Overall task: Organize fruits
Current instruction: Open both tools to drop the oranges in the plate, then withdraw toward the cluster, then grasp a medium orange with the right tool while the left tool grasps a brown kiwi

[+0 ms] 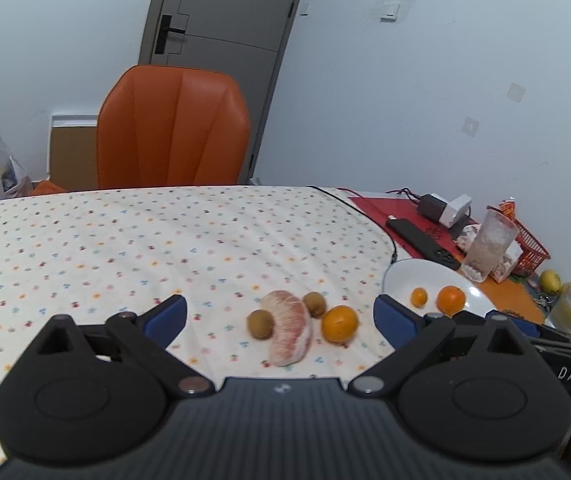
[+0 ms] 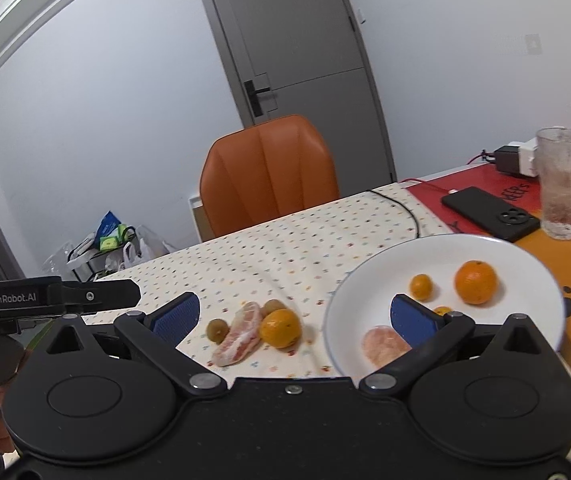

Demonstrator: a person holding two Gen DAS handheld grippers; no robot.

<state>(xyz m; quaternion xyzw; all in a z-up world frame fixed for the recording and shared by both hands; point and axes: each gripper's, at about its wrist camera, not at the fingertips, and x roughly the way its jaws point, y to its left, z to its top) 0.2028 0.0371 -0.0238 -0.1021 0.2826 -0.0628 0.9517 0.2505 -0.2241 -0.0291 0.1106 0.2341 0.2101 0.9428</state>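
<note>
We hold both grippers wide open and empty: the left gripper [image 1: 281,316] hangs above the fruit left on the tablecloth [image 1: 125,248], the right gripper [image 2: 295,320] over the near rim of the plate [image 2: 385,264]. On the cloth lie a pomelo segment [image 1: 290,326], two kiwis [image 1: 260,323] and an orange [image 1: 339,324]. The plate already holds two oranges [image 2: 476,282] and a pink segment [image 2: 381,344], so we judge roughly half done.

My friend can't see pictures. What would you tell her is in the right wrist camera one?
An open right gripper hovers over a spotted tablecloth, between loose fruit and a white plate. A pomelo piece, two kiwis and an orange lie on the cloth; the plate holds more fruit.
</note>
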